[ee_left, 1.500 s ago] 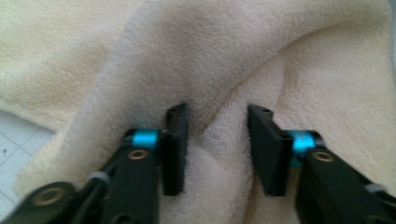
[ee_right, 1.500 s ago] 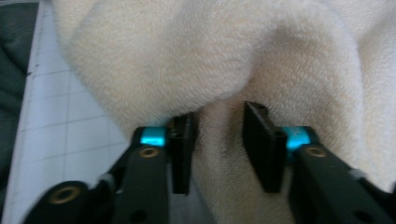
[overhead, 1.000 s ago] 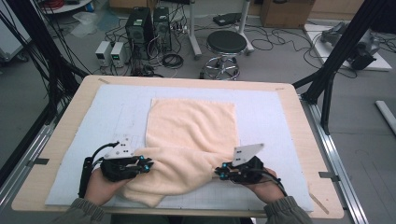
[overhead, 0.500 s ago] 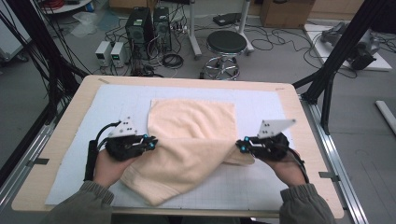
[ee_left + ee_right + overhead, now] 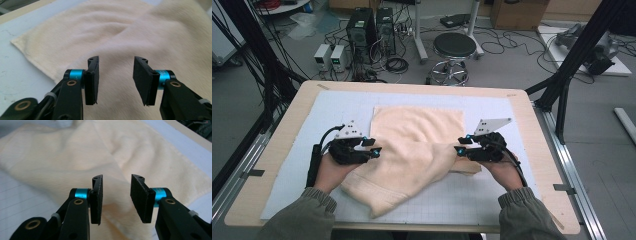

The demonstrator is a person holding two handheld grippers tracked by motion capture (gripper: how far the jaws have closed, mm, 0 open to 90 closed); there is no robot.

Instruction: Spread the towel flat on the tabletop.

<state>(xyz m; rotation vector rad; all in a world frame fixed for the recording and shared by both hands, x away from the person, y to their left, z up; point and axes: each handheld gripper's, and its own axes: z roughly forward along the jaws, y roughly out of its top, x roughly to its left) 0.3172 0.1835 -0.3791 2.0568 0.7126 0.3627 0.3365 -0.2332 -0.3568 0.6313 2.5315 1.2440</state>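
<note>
A cream towel lay folded on the pale gridded mat that covered the wooden table. Its far part lay flat, square to the table's far edge, while the near part was folded over it at a slant, with one rounded corner reaching toward the person's side of the mat.

The left tongs sat at the towel's left edge, pointing inward across the cloth. In the left gripper view the left tongs stood partly apart, with the towel spread beneath and beyond the jaws and nothing pinched between them. Those jaws had just been opening.

The right tongs sat at the towel's right edge, pointing inward toward the other hand. In the right gripper view the right tongs also showed a clear gap, the towel lying below the jaws with no cloth caught between the pads. Those jaws, too, had just been opening.

Both hands rested low over the mat, one on each side of the fold, well apart from each other.
</note>
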